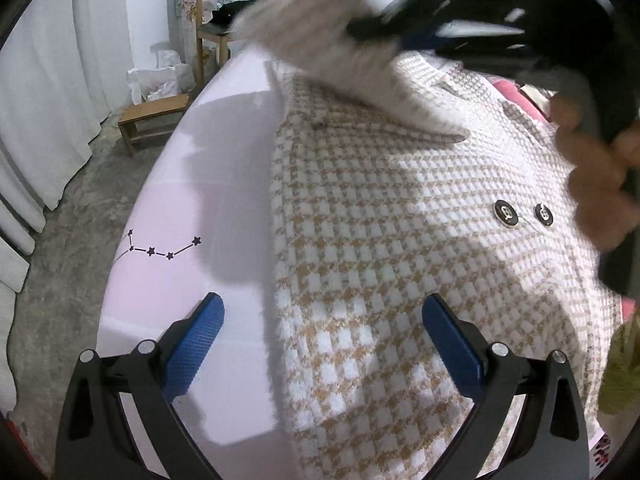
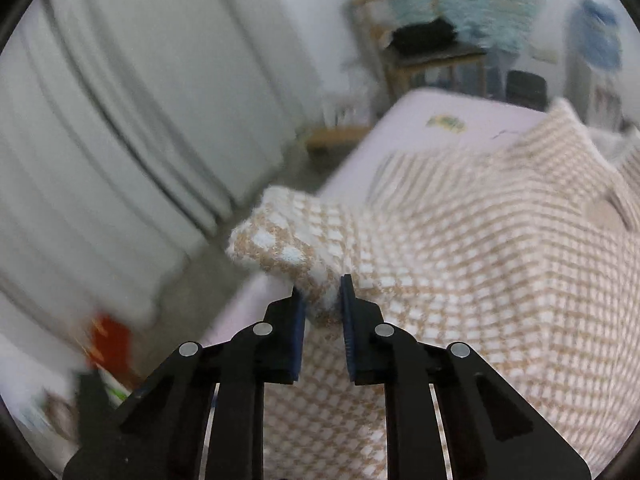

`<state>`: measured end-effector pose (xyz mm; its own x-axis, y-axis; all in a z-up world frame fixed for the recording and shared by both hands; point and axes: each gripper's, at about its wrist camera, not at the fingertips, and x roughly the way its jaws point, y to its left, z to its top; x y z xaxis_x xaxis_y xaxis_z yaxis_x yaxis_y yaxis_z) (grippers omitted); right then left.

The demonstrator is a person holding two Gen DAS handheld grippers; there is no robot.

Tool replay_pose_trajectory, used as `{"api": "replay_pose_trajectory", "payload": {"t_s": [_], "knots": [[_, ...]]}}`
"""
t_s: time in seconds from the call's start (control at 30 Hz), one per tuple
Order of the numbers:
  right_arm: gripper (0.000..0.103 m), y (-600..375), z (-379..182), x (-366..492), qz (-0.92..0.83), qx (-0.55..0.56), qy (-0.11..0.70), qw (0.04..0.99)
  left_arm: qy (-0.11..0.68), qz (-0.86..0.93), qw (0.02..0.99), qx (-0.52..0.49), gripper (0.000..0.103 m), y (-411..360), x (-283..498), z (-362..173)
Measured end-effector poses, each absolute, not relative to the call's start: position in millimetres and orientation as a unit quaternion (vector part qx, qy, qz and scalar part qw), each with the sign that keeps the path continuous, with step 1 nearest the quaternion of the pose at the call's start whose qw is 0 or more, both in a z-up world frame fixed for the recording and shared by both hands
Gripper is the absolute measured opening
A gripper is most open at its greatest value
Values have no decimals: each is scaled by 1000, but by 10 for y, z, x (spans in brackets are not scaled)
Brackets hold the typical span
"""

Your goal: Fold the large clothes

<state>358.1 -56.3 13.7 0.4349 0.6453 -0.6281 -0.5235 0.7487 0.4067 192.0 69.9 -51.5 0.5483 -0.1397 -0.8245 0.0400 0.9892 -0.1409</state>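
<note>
— How many garments are you seeing on the bed (image 1: 168, 184)?

— I am counting one houndstooth coat (image 1: 380, 240), with two black buttons (image 1: 506, 213) showing on it.

— And the grippers?

— Two are showing: the left gripper (image 1: 322, 332) and the right gripper (image 2: 322, 304).

— Furniture?

— I am seeing one wooden chair (image 1: 218, 12) and one low wooden stool (image 1: 154, 118). One hand (image 1: 600, 184) is also showing.

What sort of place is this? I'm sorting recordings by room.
Likely a bedroom at home: a checked coat spread on a pink-sheeted bed, white curtains along the wall, a wooden stool on a bare floor.
</note>
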Motion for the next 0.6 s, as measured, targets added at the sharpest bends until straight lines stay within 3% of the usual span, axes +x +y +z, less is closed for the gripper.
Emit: {"api": "replay_pose_trajectory", "payload": {"t_s": [0.33, 0.6], "knots": [[15, -2150, 425, 3678, 285, 273, 335, 855, 450, -53, 890, -52, 97, 651, 2266, -254], [17, -3125, -113, 3800, 172, 377, 350, 840, 438, -26, 899, 2, 97, 478, 2789, -129]]}}
